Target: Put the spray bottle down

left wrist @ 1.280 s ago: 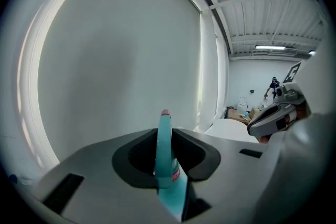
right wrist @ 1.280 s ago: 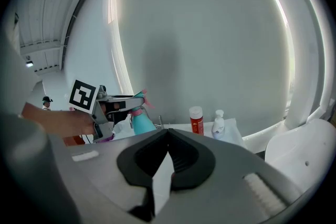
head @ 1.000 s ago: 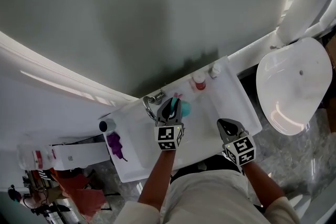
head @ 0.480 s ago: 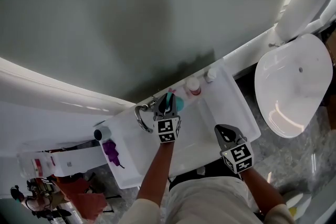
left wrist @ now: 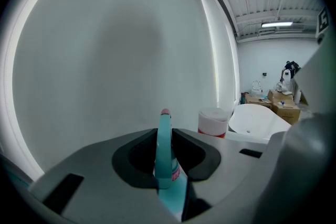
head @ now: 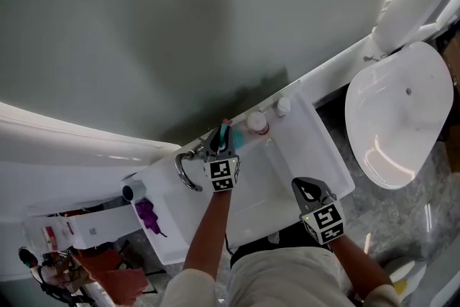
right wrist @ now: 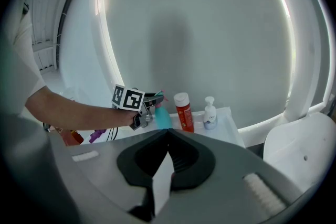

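Observation:
A teal spray bottle (head: 233, 137) with a pink tip is clamped in my left gripper (head: 221, 139) at the back ledge of the white sink (head: 316, 147), close to the wall. In the left gripper view the bottle's neck (left wrist: 165, 157) stands upright between the jaws of the left gripper (left wrist: 165, 131). The right gripper view shows the bottle (right wrist: 161, 117) just left of a red bottle (right wrist: 183, 112); whether its base rests on the ledge is hidden. My right gripper (head: 309, 189) hovers over the sink's front right, shut and empty, its tips (right wrist: 168, 132) touching.
A chrome faucet (head: 185, 170) curves just left of the left gripper. The red bottle with a white cap (head: 256, 123) and a white pump bottle (head: 283, 106) stand along the ledge to the right. A white toilet bowl (head: 399, 122) lies further right; a purple item (head: 147, 212) sits at left.
My left gripper has carried the teal bottle away from over the basin toward the wall and down beside the faucet. The right gripper has sunk slightly.

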Tool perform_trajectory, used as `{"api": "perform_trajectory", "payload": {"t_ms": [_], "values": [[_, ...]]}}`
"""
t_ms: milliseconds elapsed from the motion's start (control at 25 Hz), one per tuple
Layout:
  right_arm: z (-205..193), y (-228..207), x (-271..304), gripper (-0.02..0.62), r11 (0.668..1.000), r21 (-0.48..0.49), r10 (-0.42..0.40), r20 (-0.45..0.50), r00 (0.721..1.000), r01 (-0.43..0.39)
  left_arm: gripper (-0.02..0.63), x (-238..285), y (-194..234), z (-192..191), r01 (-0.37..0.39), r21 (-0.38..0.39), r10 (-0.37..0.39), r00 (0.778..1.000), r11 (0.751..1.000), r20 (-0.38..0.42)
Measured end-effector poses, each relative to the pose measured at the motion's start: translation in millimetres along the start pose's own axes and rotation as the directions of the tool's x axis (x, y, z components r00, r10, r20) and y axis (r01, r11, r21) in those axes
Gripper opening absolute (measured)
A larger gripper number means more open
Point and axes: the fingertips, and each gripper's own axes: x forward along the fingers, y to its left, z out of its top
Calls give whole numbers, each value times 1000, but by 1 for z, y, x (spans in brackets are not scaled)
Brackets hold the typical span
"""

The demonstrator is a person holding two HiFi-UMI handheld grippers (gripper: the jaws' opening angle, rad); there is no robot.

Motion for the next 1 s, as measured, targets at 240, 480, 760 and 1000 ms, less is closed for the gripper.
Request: {"api": "perform_trajectory", "payload": {"t_ms": [240,480,760,1000], "values": [[-7,-4,2,11,1000,4,3,-21,1000,-3,84,8,3,-13,-8,-7,8,1000,1000,-4],[-9,-3,7,11,1000,1,7,-26,1000,-7,86,11,6,-20,-11,-10,11,1000,1000,-2],[-11,-3,11,11,1000,1,12,-33,999,-12,117,14,9,-21,-11,3,11,1000,1000,-19],[-5,-2,8,11,1000,-6,18,-20,1000,-18,175,12,9,-16,-7,4,7,999,1000,-32]]}}
